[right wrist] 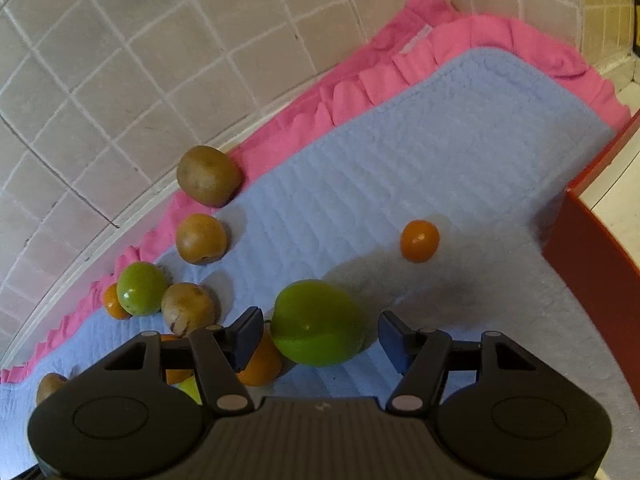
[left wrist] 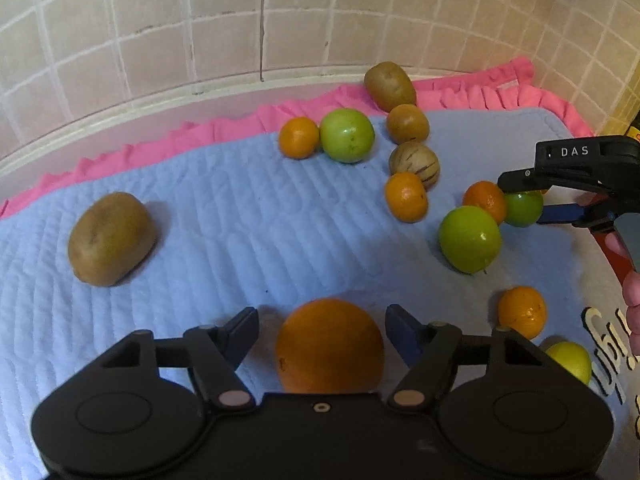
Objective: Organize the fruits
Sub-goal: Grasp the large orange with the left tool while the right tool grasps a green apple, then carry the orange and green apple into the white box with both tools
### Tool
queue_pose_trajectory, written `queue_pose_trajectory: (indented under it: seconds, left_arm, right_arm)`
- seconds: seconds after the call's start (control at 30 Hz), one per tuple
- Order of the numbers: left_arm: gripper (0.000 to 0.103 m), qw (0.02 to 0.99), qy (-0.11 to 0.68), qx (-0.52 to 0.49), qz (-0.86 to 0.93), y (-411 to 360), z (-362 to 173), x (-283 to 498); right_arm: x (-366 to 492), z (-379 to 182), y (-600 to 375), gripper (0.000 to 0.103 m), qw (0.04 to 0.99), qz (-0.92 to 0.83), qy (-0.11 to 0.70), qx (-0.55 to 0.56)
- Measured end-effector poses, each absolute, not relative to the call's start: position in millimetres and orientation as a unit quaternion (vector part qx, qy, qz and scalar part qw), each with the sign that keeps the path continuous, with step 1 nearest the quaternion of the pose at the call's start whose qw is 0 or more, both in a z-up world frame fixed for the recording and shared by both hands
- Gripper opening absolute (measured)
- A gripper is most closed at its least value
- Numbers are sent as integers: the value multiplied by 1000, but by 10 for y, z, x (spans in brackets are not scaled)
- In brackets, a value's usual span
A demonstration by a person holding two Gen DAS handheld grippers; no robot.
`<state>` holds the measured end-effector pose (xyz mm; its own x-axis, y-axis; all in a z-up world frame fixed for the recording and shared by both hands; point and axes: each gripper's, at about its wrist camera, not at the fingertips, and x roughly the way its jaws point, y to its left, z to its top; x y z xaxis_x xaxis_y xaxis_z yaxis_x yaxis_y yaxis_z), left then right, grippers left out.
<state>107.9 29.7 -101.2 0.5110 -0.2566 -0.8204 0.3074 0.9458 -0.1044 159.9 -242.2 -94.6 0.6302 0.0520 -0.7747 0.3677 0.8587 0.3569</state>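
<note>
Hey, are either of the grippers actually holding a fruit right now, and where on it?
Nothing is held. The left gripper straddles a large orange, gaps at both fingers. The right gripper straddles a green fruit, its fingers also clear of it.

Yellow-green fruit (left wrist: 574, 358) half hidden behind left claw (left wrist: 322, 334) housing.

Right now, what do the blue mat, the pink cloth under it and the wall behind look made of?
Blue mat: soft quilted fabric, matte; stitched ridges run across it, with a sewn border at the edge.
Pink cloth: thin textile, matte; its edge is gathered into ruffles. Fibre type can't be told.
Wall: square beige tiles, likely ceramic, with pale grout lines and a faint sheen.
</note>
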Motion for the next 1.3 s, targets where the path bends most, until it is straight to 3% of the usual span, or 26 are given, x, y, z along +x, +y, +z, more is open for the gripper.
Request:
queue_pose_trajectory:
  seconds: [0.23,0.3,0.4,0.93,1.3]
  left_arm:
    - [84,865,474,30,-162,254,-1093,1106]
    - [77,868,469,38,-157,241,-1097,1094]
    - [64,874,457,47,-161,216,-1079,1064]
    - [62,890,421,76,-158,74,-854,842]
    - [62,890,412,89,-173,-31,-792,621]
  right_arm:
    - [1689,-981,-2436,62,869,-100,419,242]
    - [1688,-992,-2459,55,869,-90,418,248]
    - [1695,-981,-2467,55,869,-82,421,249]
    - [1257,-683,-2571,54,883,-100,385,250]
    - [996,-1059,-2458,57,878,-89,413,226]
